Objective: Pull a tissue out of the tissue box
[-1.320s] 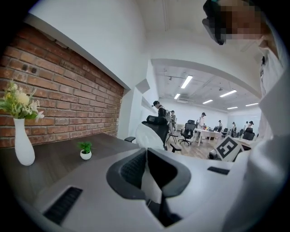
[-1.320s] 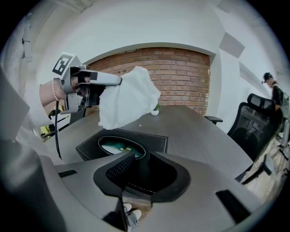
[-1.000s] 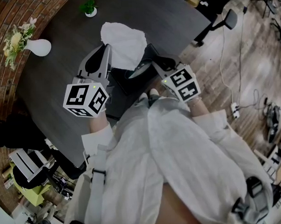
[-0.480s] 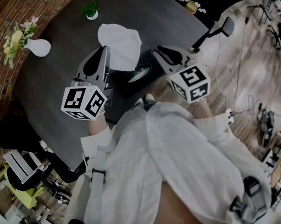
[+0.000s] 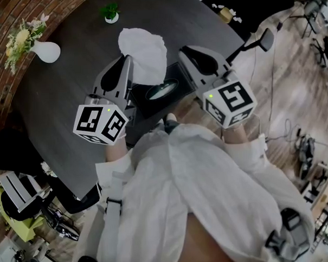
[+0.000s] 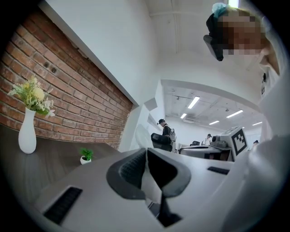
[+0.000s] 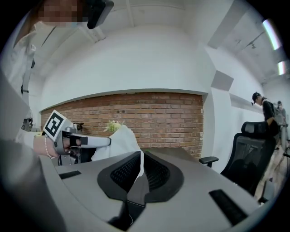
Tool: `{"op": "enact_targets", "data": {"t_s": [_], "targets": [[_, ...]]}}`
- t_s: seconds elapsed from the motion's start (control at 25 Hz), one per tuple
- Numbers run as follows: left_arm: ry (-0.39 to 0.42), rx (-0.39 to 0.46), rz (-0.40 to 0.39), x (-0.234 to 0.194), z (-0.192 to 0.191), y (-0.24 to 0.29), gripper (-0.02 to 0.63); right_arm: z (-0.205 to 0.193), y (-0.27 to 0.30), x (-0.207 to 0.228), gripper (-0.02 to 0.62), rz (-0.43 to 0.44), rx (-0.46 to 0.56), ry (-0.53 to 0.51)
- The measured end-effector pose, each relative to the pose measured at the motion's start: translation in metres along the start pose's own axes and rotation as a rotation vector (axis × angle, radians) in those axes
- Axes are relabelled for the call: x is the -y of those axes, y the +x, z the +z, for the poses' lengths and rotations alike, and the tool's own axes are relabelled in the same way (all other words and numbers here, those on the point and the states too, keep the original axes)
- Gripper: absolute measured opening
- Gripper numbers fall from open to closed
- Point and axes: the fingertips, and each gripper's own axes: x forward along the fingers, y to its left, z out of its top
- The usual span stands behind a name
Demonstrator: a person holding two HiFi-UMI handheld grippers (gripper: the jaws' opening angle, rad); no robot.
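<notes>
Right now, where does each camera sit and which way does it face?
Head view: on the person's head, steeply down at tissue box, table; torso, left gripper, right gripper show.
Left gripper view: on that gripper, along its shut jaws across the table; vase left, torso right.
Right gripper view: along its shut jaws at the brick wall; left hand, torso show.
Shared: the tissue, head and right gripper views.
</notes>
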Motion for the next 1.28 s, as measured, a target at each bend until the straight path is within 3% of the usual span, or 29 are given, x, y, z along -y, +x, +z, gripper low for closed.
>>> {"op": "enact_targets", "data": {"t_s": [0.28,0.68,1.28], "targets": [[0.006,0.009,0.008,0.008,0.004,-0.01,0.012,0.004,0.003,-0.006,0.006,0.008,0.032,0.036],[0.036,0.003,0.026,0.008,0.0,-0.018,0.012,-0.006,0.007,-0.013,0.005,0.042,-0.012,0.048],[0.019,-0.027,0.033,0.003,-0.008,-0.02,0.012,-0.014,0.008,-0.021,0.005,0.083,-0.018,0.055]]}}
